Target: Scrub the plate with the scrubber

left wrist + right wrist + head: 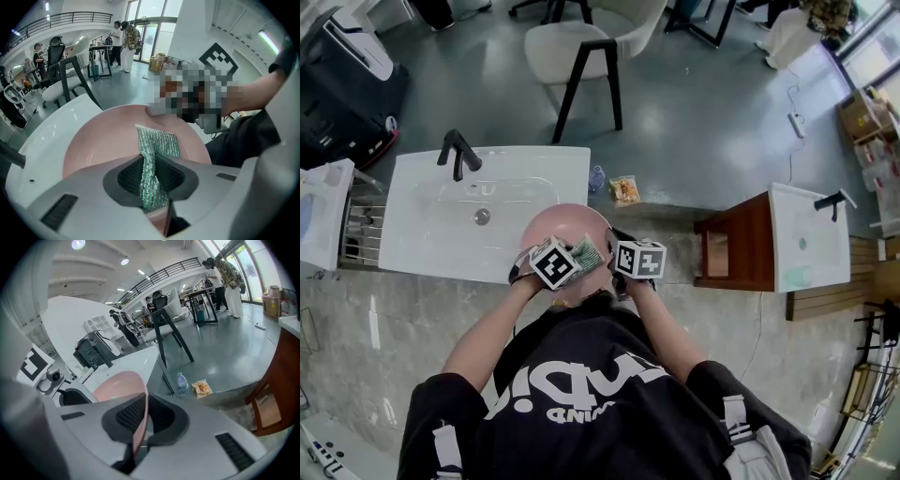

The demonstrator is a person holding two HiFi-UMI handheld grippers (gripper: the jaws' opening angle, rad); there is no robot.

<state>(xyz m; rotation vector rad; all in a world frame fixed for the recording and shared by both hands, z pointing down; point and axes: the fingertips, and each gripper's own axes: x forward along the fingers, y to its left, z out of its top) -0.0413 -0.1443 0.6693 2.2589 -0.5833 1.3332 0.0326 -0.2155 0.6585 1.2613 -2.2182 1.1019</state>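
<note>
A pink plate (565, 228) is held over the right end of the white sink, tilted. My right gripper (140, 420) is shut on the plate's rim (123, 384), which runs edge-on between its pads. My left gripper (152, 180) is shut on a green mesh scrubber (158, 143), whose free end lies flat on the plate's inner face (101, 145). In the head view both grippers sit side by side at the plate's near edge, the left gripper (555, 264) beside the right gripper (636, 260), with the scrubber (587, 251) between them.
The white sink (422, 234) has a black faucet (457, 155) at its far side. A water bottle (597, 178) and a snack packet (625, 190) lie on the floor beyond. A wooden cabinet (736, 242) stands to the right, and a chair (586, 42) stands behind.
</note>
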